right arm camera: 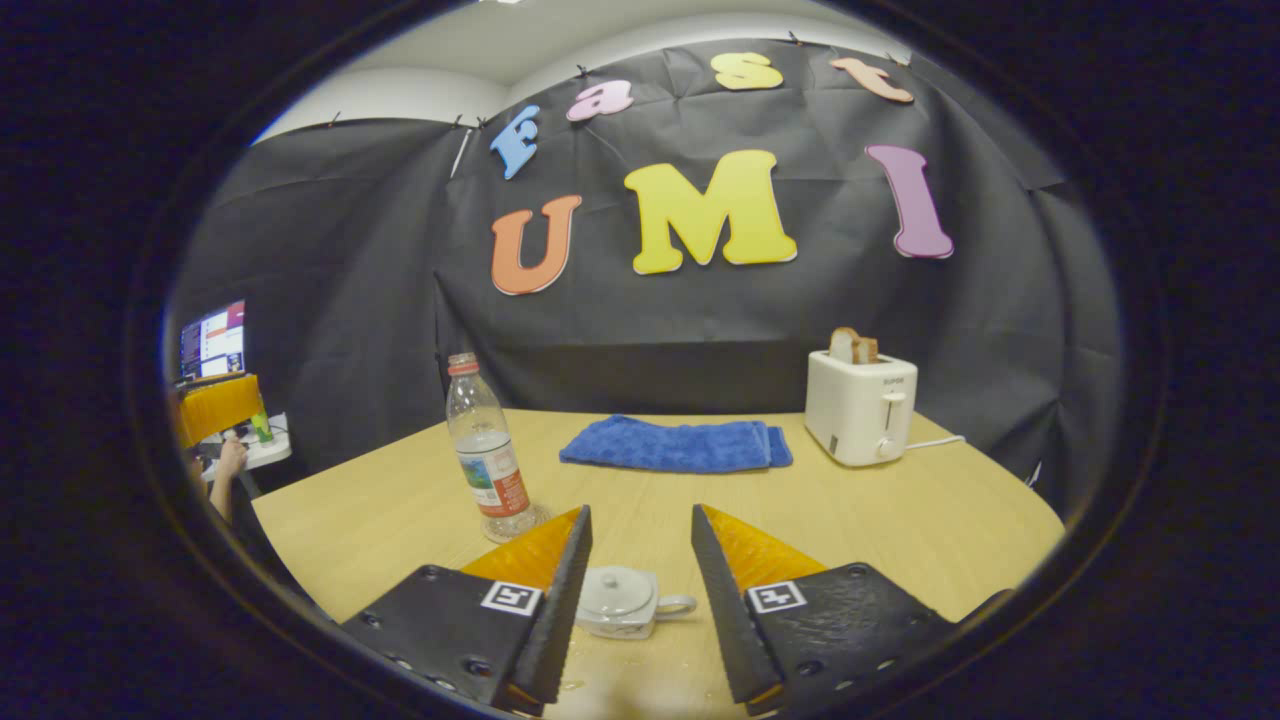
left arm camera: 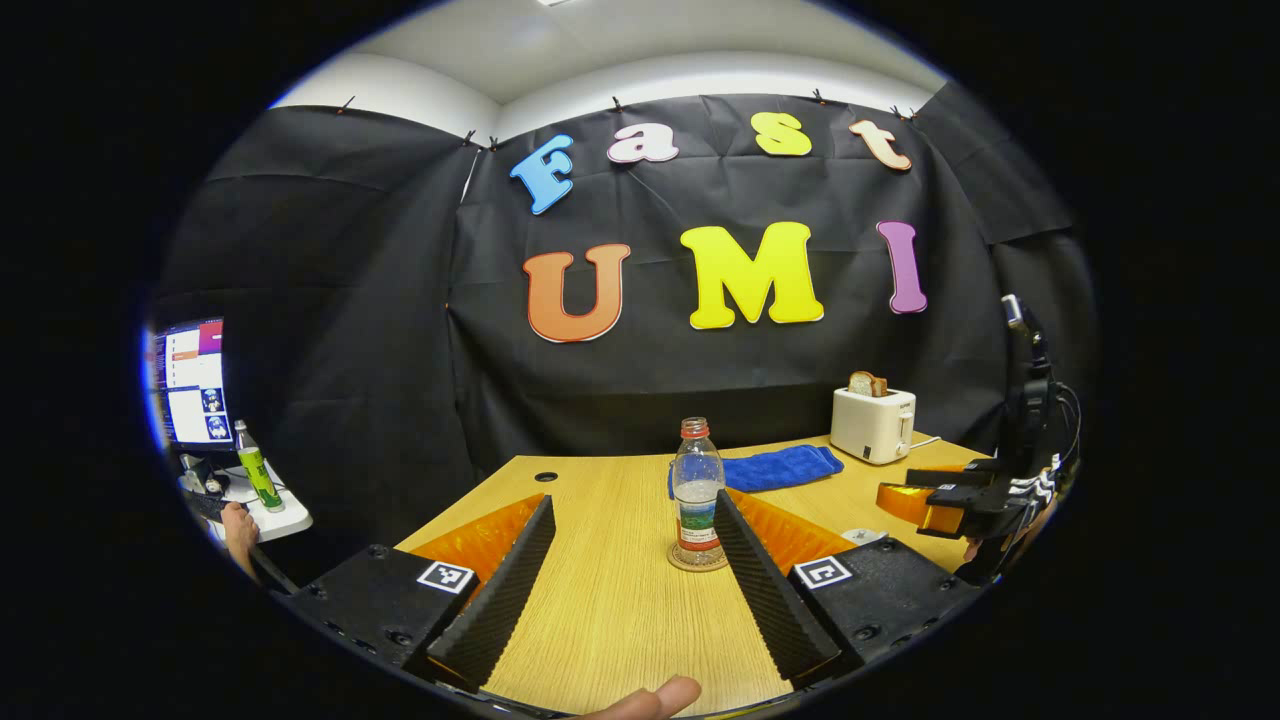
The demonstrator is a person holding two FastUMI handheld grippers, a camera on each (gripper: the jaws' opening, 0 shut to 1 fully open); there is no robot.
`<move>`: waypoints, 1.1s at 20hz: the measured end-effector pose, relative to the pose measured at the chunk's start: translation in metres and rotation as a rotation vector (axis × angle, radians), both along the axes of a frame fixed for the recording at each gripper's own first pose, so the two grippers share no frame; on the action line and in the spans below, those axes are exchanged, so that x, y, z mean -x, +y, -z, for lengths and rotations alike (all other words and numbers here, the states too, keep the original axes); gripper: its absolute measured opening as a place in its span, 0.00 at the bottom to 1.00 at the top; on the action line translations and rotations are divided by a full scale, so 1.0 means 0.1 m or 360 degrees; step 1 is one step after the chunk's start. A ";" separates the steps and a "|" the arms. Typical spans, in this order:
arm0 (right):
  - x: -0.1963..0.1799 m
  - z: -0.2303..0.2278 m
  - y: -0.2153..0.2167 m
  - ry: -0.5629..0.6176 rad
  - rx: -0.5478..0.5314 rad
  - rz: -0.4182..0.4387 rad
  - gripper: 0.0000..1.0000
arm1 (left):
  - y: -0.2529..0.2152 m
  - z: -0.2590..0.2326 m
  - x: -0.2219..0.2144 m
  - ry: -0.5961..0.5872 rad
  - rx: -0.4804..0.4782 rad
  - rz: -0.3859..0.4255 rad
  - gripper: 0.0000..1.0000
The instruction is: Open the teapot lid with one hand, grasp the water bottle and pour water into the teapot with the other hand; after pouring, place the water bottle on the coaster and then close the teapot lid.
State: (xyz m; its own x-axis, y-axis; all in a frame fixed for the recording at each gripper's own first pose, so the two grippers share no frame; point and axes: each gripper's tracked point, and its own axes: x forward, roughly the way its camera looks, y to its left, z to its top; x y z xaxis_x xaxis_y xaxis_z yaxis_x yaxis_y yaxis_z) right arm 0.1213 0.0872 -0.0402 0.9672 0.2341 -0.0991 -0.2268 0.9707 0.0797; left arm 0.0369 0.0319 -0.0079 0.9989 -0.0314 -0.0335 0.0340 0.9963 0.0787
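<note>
Water bottle: upright, cap on, partly filled, standing on the round coaster on the bench; the landmark for all else.
Left gripper: jaws spread wide and holding nothing; the bottle shows between the fingers but farther off, touching neither.
Room before the bottle: bare wood runs from the left gripper's fingers up to the coaster.
Right gripper: jaws spread, gripping nothing; in the left gripper view it hangs well to the right of the bottle, near the bench's right edge.
Teapot: small and white, lid on, handle to the right in the right gripper view; it sits low between the right gripper's fingers, nearer the camera than the bottle; I cannot tell whether either finger touches it.
Blue towel: folded flat behind the bottle, toward the wall.
Toaster: behind and far right of the bottle, bread in its slot, cord trailing to the bench's right edge.
Bench edges: the left edge slants away left of the bottle, with a cable hole near the far left corner.
Side desk: beyond the left edge, carrying a monitor and a green bottle.
</note>
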 end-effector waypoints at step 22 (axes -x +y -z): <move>1.36 -0.85 -0.99 -0.0325 0.0181 0.0256 0.95 | -0.36 -0.44 0.44 -0.0165 0.0006 0.0020 1.00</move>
